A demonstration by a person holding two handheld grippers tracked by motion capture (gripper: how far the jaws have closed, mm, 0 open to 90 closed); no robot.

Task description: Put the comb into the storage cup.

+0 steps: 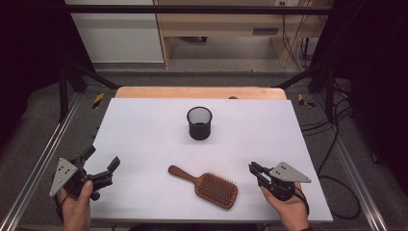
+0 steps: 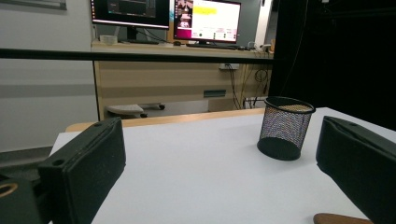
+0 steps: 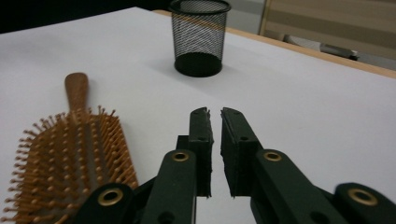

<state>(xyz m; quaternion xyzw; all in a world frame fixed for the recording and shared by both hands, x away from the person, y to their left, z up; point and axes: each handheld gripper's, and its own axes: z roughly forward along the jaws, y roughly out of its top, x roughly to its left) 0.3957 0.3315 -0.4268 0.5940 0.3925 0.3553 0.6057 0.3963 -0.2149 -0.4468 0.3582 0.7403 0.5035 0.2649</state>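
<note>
Right tongs (image 1: pixel 253 168): near edge of the counter (image 1: pixel 144 130), just right of the hairbrush; jaws nearly together with only a thin slit between them, nothing gripped.
Left tongs (image 1: pixel 102 161): near left edge, jaws spread wide, empty.
Hairbrush (image 1: pixel 209 186): wooden, flat on the counter between the two tongs, bristles up, handle pointing far-left, touching neither.
Mesh cup (image 1: pixel 199 123): black, upright, mid-counter beyond the hairbrush, well apart.
</note>
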